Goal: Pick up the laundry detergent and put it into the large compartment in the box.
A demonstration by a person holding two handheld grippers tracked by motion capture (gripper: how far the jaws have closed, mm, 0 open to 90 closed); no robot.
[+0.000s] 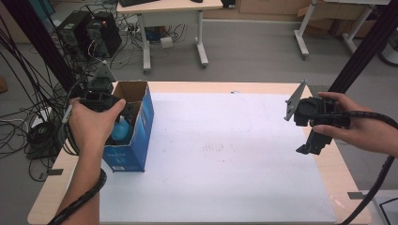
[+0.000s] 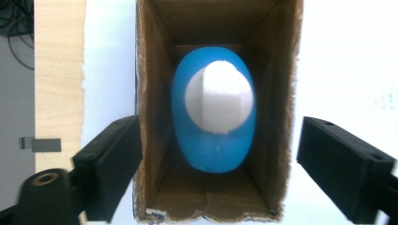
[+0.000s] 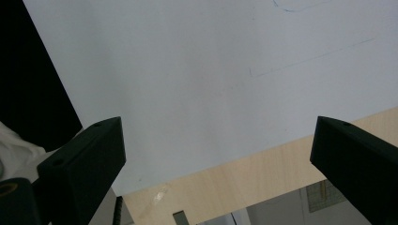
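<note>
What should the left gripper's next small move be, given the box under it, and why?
Probably a straight descent into the box. The left gripper is open above its open top, fingers spread wider than the box, so narrowing them first seems needed. The blue and white object lies inside, ungrasped. The right gripper is open, off to the side.

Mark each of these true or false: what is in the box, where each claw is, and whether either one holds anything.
1. The blue box stands open at the top. True.
2. A blue and white object lies inside the box. True.
3. The left claw is shut on that object. False: its jaws are spread wide above the box.
4. The right claw holds a cup. False: it is open and holds nothing.
5. The box stands at the table's right edge. False: it is at the left side.
</note>
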